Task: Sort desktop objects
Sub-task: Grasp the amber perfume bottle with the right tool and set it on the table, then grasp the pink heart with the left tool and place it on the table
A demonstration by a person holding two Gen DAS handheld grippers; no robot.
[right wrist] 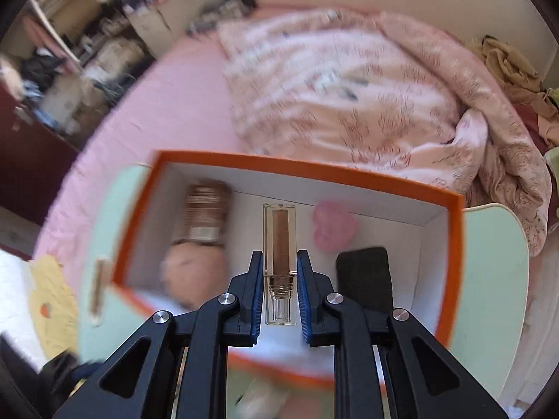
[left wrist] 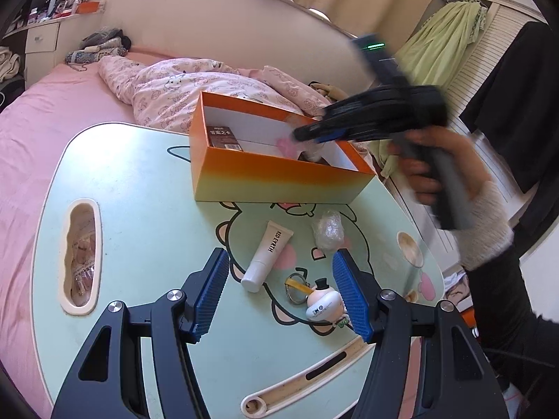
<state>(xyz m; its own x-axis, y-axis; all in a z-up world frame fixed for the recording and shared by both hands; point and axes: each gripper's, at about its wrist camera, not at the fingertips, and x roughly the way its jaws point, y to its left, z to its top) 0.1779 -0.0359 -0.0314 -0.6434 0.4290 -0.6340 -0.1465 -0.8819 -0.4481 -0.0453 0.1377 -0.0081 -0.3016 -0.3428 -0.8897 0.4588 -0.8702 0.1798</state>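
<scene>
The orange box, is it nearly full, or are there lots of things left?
Partly done. The orange box already holds a brown packet, a pink heart and a black item. The right gripper holds a clear tube over it. A white tube, keyring toy and plastic wrap remain on the table.

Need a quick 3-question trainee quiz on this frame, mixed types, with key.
1. True or false: the left gripper is shut on the white tube.
2. What does the right gripper hold? A) clear lipstick tube B) keychain C) pink heart
3. Fill in: the right gripper hangs over the ___ box.

Key: 1 false, it is open above the table; 2 A; 3 orange.
</scene>
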